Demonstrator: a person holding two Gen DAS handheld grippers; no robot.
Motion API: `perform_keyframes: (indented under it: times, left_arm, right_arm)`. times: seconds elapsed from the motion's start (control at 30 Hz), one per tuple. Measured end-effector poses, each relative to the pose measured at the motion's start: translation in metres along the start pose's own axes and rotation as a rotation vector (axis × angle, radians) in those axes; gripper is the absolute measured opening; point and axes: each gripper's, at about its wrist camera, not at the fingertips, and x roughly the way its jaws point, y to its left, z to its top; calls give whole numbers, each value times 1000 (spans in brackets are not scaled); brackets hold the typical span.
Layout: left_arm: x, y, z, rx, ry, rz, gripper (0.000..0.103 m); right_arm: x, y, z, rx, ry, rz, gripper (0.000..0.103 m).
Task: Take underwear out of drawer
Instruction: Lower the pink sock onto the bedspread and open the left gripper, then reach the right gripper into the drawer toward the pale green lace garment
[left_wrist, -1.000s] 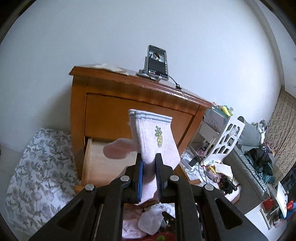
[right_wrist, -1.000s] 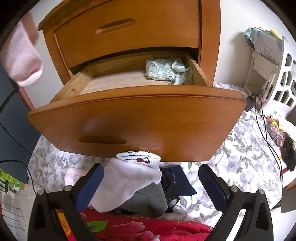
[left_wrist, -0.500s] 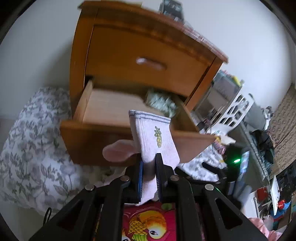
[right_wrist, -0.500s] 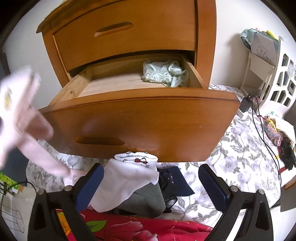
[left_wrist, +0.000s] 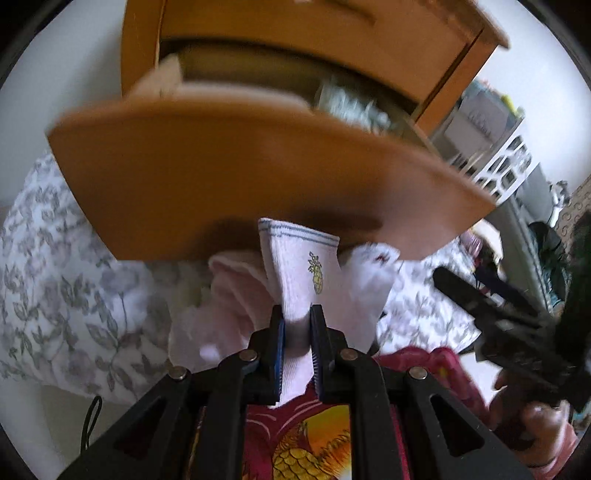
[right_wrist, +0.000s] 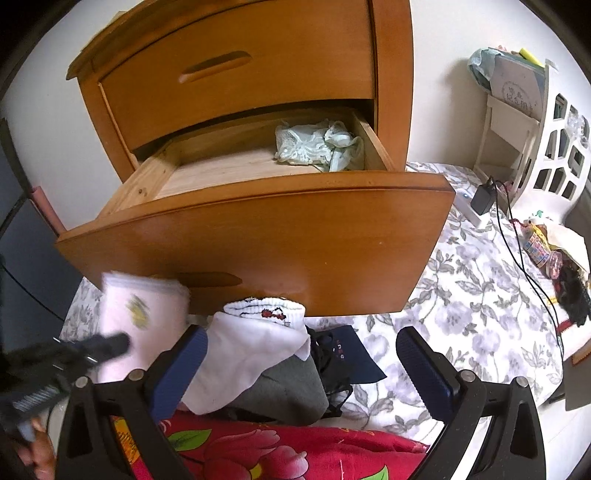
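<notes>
Left wrist view: the left gripper (left_wrist: 297, 317) has its jaws pinched tight on a pale pink sock (left_wrist: 301, 269) with a small pineapple on the cuff. The sock stands up from the jaws in front of the open drawer (left_wrist: 207, 173), whose wooden front fills the blurred middle of the picture. A white sock (left_wrist: 369, 284) lies just beside the pink one, to its right, on a flowered sheet (left_wrist: 55, 288). A red cloth with a golden bird (left_wrist: 306, 443) shows below the jaws. At the right edge is the other black gripper, held by a hand (left_wrist: 535, 421).

Right wrist view: the right gripper (right_wrist: 299, 369) stands wide, with nothing between its blue pads. Light green lacy underwear (right_wrist: 317, 146) lies bunched in the back right corner of the drawer (right_wrist: 258, 251), under a closed upper drawer (right_wrist: 236, 70). Below the drawer front a white sock (right_wrist: 251, 354) rests on grey and dark clothes (right_wrist: 295, 387). At the left the pink sock (right_wrist: 140, 317) appears, blurred, in the left gripper (right_wrist: 107, 343).
</notes>
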Motion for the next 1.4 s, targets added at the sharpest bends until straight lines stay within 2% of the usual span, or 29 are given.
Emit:
perform_keyframes:
  times: [0.17, 0.23, 0.3, 0.4, 0.53, 0.7, 1.13, 1.27, 1.4]
  left_arm:
    - [15, -4, -2, 8, 49, 17, 13]
    - [17, -5, 0, 4, 58, 16, 17]
    - [19, -2, 0, -13, 71, 8, 37]
    - [14, 3, 1, -31, 50, -6, 53]
    - [7, 1, 2, -29, 28, -4, 63]
    - [-7, -5, 2, -8, -38, 32, 80]
    - [-27, -9, 5, 47, -201, 215, 86]
    - [-35, -11, 6, 39, -271, 273, 86]
    - [-33, -12, 8, 50, -282, 298, 86]
  right_arm:
    - [-1, 2, 0, -10, 7, 3, 103]
    - [-1, 3, 0, -13, 9, 3, 103]
    - [-1, 3, 1, -11, 8, 3, 103]
    - [-2, 3, 2, -7, 6, 0, 103]
    - [-3, 3, 2, -8, 5, -2, 103]
    - [-8, 3, 4, -11, -1, -4, 103]
    - [-25, 3, 27, -66, -30, 18, 103]
    - [-32, -3, 53, -72, -28, 67, 103]
    - [-42, -1, 87, -142, -69, 38, 103]
